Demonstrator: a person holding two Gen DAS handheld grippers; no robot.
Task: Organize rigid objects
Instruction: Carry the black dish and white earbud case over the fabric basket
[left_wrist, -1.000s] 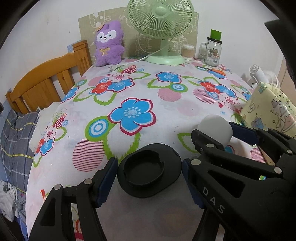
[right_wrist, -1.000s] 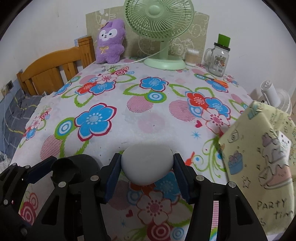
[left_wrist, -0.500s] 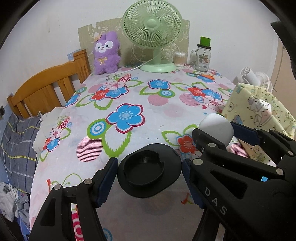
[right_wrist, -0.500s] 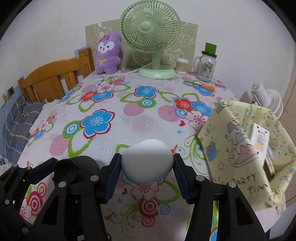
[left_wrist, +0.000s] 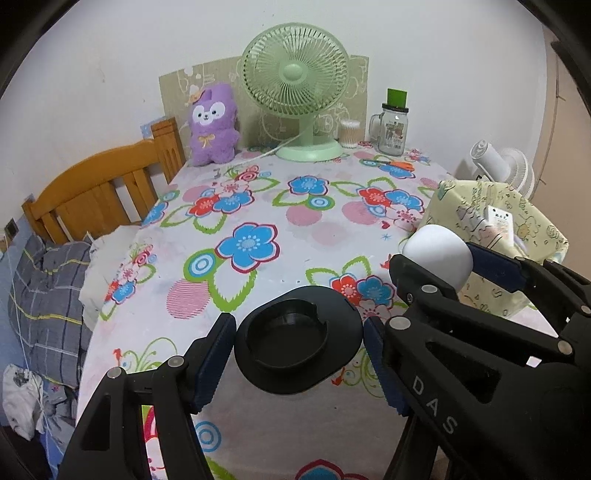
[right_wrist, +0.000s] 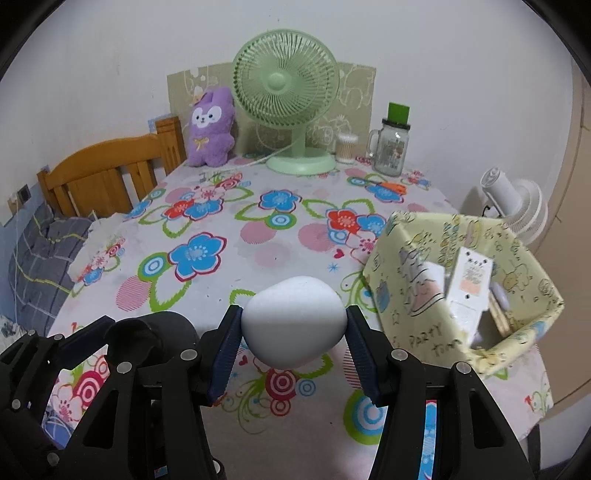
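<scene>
While the left tongs (left_wrist: 299, 341) clamp a round black dish (left_wrist: 298, 341) between their blue pads, the right tongs (right_wrist: 293, 330) pinch a white egg-shaped object (right_wrist: 294, 325), both held above the flowered worktop (right_wrist: 258, 236). Right of them sits a yellow paper box (right_wrist: 417, 295) (small cartons inside). Farther back stand a green fan (right_wrist: 286, 88), purple plush (right_wrist: 211, 127) and jar (right_wrist: 389, 149).

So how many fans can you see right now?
2. A green desk fan stands at the table's far edge beside the purple plush toy. A white fan sits off the table's right side, behind the yellow box. Others may be out of view.
</scene>
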